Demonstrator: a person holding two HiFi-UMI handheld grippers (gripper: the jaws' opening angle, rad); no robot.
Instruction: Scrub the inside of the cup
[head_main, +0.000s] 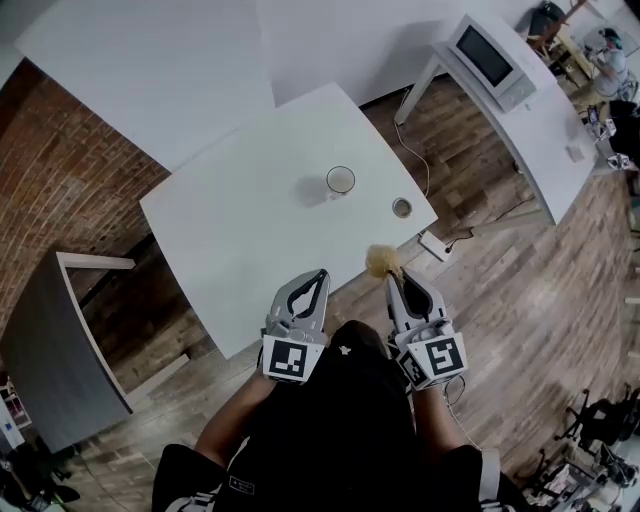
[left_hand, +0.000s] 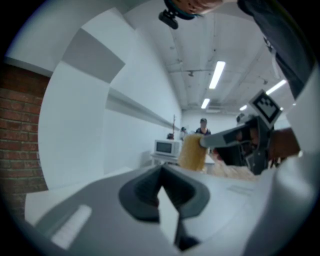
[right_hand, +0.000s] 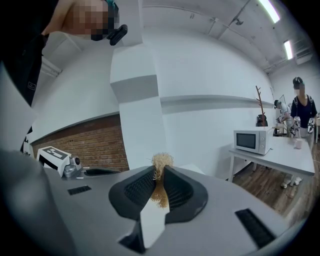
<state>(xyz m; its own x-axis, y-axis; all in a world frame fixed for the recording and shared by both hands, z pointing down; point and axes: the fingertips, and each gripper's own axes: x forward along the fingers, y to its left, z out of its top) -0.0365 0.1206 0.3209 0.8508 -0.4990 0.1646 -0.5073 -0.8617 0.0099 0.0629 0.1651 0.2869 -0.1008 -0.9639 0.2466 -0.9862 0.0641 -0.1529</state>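
A clear glass cup (head_main: 340, 180) stands upright on the white table (head_main: 230, 230), well ahead of both grippers. My right gripper (head_main: 393, 279) is shut on a tan fibrous scrubber (head_main: 381, 261), held off the table's near edge. In the right gripper view the jaws (right_hand: 159, 172) pinch the scrubber's strands (right_hand: 161, 162). My left gripper (head_main: 319, 276) hangs over the table's near edge with its jaws shut and nothing in them. The left gripper view shows those closed jaws (left_hand: 161, 174), with the scrubber (left_hand: 192, 151) and the right gripper (left_hand: 235, 141) beyond them.
A small round container (head_main: 401, 208) sits near the table's right corner. A second white table with a microwave (head_main: 487, 58) stands at the back right, with a cable and power strip (head_main: 437, 245) on the wooden floor between. A grey cabinet (head_main: 50, 350) is at the left.
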